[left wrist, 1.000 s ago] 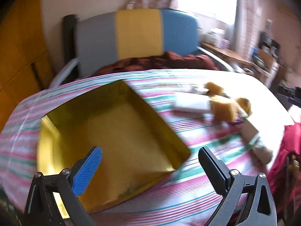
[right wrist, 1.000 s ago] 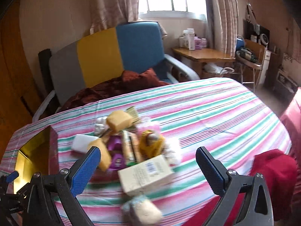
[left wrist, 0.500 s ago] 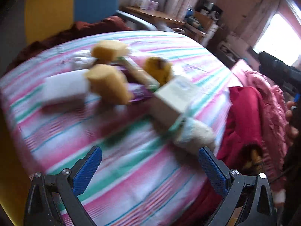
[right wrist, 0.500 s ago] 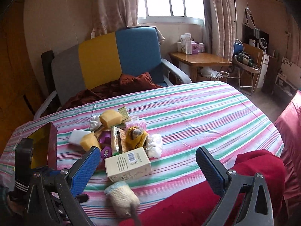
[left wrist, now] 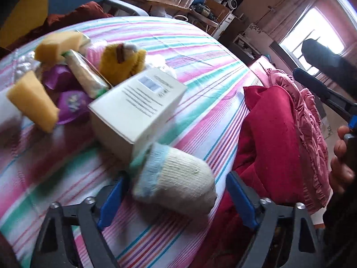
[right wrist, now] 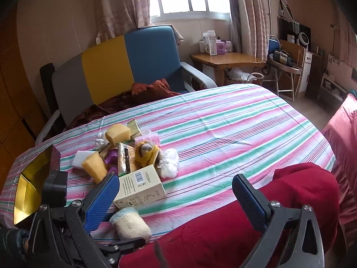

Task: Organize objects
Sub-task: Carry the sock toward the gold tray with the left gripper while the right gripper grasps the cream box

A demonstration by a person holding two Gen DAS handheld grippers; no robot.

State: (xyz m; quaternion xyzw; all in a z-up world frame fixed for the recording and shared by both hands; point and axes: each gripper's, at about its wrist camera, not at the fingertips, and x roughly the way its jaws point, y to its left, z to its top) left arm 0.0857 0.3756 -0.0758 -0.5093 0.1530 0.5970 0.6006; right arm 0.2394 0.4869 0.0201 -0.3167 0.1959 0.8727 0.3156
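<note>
Left wrist view: the left gripper (left wrist: 176, 197) points down at the near edge of the striped table (left wrist: 200, 51). Its jaws have just been closing and stand partly open around a rolled sock (left wrist: 178, 178), cream with a pale blue cuff. The blue pads (left wrist: 111, 198) sit on either side of the roll; the blur hides whether they press on it. Just behind the sock, touching it, lies a white box (left wrist: 136, 107) with printed text. Behind the box is a heap: two yellow sponges (left wrist: 33, 102), purple wrappers (left wrist: 71, 102), a long packet (left wrist: 87, 76) and a yellow plush toy (left wrist: 122, 60). A red cloth (left wrist: 272, 143) hangs at the table's right edge. At far right a hand (left wrist: 341, 156) holds the other gripper's handle.

Right wrist view: the right gripper (right wrist: 176, 194) hovers over the table's near edge with jaws wide apart and nothing between them. The sock (right wrist: 130, 224) lies at the near edge, in front of the box (right wrist: 140, 187), with the left gripper's black fingers (right wrist: 127, 243) beside it. The heap sits behind the box, a white crumpled bag (right wrist: 169, 163) to its right. An open gold-lined tray (right wrist: 31, 185) lies at the table's left end, well apart from the sock. The red cloth (right wrist: 256, 227) fills the foreground. A blue, yellow and grey chair (right wrist: 125, 67) stands behind the table.
</note>
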